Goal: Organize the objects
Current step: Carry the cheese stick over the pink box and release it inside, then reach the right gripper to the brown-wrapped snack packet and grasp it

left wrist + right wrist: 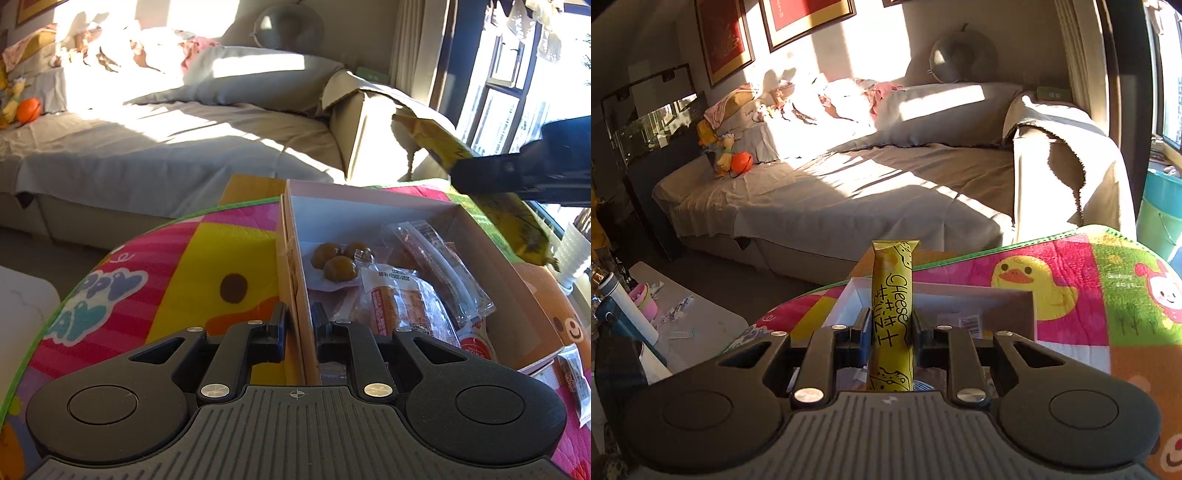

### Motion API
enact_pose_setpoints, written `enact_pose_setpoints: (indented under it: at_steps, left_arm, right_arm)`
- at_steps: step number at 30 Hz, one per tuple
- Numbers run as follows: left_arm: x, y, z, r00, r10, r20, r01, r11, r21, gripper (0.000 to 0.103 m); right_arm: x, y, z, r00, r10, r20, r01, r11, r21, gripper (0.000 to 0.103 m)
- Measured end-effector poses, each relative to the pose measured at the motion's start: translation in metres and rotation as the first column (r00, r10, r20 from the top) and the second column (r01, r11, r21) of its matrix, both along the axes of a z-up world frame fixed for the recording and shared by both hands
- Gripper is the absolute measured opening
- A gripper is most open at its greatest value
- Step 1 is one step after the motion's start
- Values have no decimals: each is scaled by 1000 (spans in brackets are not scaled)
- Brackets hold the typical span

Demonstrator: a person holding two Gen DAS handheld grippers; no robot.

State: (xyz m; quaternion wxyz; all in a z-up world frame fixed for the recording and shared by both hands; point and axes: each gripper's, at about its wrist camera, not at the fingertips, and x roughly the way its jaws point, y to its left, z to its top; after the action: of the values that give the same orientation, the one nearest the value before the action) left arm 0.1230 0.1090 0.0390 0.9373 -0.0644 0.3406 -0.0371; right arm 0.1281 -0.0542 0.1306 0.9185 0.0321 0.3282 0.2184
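- Left gripper (298, 325) is clamping its two fingers on the near cardboard wall of the rectangular box (295, 280).
- Right gripper (889, 332) is gripping one glossy yellow cheese stick packet (892, 317), holding it above the box.
- Three round brown sweets (338, 258) and crinkly clear wrappers (439, 266) are lying inside.
- Colourful foam play mat (207, 254) is lying underneath.

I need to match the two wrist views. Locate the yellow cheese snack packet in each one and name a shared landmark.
Left wrist: cheese snack packet at right, above the box, clamped by the right gripper.
Right wrist: centre, upright between the fingers.
Shared landmark: open cardboard box.
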Motion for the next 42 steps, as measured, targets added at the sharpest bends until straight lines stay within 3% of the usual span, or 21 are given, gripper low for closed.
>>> enact_pose_setpoints:
  at_steps: [3, 8, 17, 23, 31, 37, 42]
  left_arm:
    - [0, 0, 0, 1000, -1, 0, 1, 1000, 1, 16]
    - [-1, 0, 0, 1000, -3, 2, 3, 1000, -3, 17]
    - [-3, 1, -1, 1000, 4, 6, -4, 1000, -13, 17]
    - [-4, -2, -1, 1000, 12, 9, -12, 1000, 4, 16]
    - [-5, 1, -1, 1000, 10, 4, -10, 1000, -7, 17]
    - [-6, 1, -2, 1000, 8, -1, -8, 1000, -7, 17]
    - [-5, 0, -4, 1000, 8, -11, -8, 1000, -6, 17]
  right_arm:
    - [14, 11, -4, 999, 12, -36, -11, 999, 41, 26]
    - [10, -4, -8, 999, -15, -51, 20, 995, 96, 56]
    - [-30, -78, -24, 984, -173, -48, 176, 982, 70, 56]
    - [-69, -146, -36, 938, -348, -13, 347, 937, -35, 62]
    - [-99, -198, -80, 871, -465, -159, 465, 884, -41, 62]
    - [-108, -178, -104, 888, -436, -145, 412, 896, -168, 62]
    - [-114, -163, -107, 914, -387, -122, 361, 913, -190, 63]
